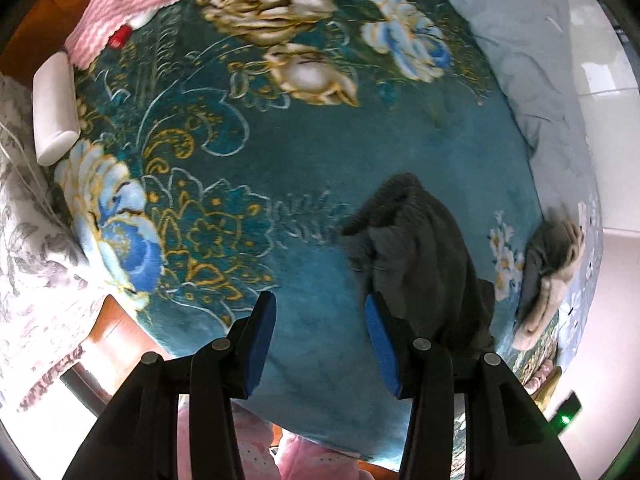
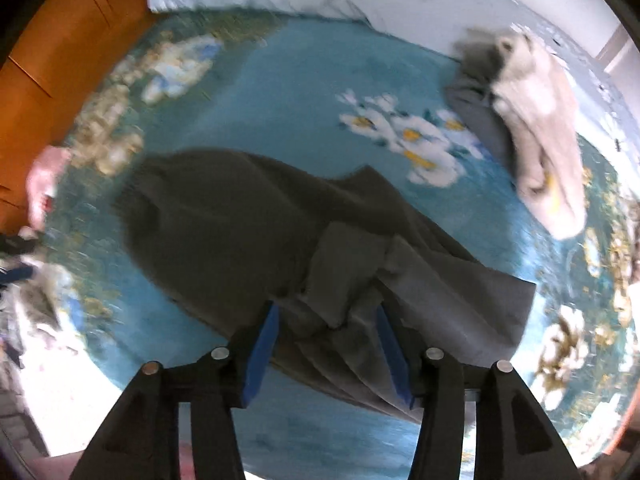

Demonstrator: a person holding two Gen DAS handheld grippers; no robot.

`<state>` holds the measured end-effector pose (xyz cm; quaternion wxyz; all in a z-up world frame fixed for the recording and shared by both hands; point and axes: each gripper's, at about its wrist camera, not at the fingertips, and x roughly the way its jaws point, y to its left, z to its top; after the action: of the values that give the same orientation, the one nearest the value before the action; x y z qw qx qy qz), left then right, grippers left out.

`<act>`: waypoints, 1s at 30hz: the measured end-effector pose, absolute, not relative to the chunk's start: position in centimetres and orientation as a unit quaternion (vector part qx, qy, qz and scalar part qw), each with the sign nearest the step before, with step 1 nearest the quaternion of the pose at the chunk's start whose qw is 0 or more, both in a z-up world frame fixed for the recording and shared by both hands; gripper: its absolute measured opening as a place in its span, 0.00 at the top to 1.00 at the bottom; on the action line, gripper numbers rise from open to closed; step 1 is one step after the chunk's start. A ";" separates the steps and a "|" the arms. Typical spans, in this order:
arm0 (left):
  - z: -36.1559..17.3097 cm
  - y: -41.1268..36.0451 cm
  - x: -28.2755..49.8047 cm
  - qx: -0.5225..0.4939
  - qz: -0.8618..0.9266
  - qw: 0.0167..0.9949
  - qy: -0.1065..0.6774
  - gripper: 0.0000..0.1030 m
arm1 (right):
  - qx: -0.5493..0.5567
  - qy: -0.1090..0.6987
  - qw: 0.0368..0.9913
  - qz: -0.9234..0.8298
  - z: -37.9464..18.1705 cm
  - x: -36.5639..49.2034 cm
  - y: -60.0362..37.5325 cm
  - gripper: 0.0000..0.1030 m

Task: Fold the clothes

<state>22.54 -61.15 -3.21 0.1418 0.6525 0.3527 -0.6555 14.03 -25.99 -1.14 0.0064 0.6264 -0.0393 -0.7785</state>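
My left tongs [image 1: 320, 312] stand wide apart, blue pads [image 1: 262, 344] facing each other with nothing between them, tilted downward. My right tongs [image 2: 326, 320] are spread just as wide and point downward too, their blue pads [image 2: 394, 354] parted. Both sets of black arms frame the lower edge of each wrist view.

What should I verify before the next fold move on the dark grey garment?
1. Left gripper open: ok, jaws wide apart with only blanket between them.
2. Right gripper over the dark grey garment: ok, bunched cloth lies between its open jaws.
3. Right gripper has a grip: not ok, jaws not closed on the cloth.
4. Garment spread flat: not ok, its near end is crumpled into pleats.
5. Room on the teal floral blanket: ok, open area beyond the garment.
6. Beige and grey clothes pile clear of the garment: ok, lies apart.
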 end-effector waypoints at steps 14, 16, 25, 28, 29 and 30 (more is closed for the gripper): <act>-5.6 -61.9 23.0 0.679 -0.646 0.127 0.326 0.54 | 0.633 -0.209 -0.134 -0.733 -5.9 13.6 -16.2 0.44; -5.6 -61.9 22.9 0.679 -0.648 0.123 0.322 0.54 | 0.645 -0.229 -0.123 -0.718 -7.8 13.1 -17.8 0.43; -5.8 -61.7 22.3 0.679 -0.654 0.104 0.317 0.53 | 0.716 -0.219 -0.043 -0.662 -12.8 13.4 -24.4 0.43; -6.1 -60.7 21.4 0.668 -0.655 0.083 0.343 0.50 | 0.707 -0.254 -0.048 -0.658 -11.9 14.2 -23.3 0.43; -6.3 -60.3 21.0 0.664 -0.655 0.076 0.353 0.49 | 0.697 -0.268 -0.052 -0.664 -11.0 14.5 -22.7 0.43; -6.9 -59.8 20.5 0.662 -0.654 0.071 0.359 0.48 | 0.686 -0.273 -0.053 -0.672 -9.9 14.7 -22.3 0.43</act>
<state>20.54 -59.83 -6.93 0.0709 0.6624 0.3592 -0.6536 14.74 -22.32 -9.86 -0.0532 0.6863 -0.2731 -0.6720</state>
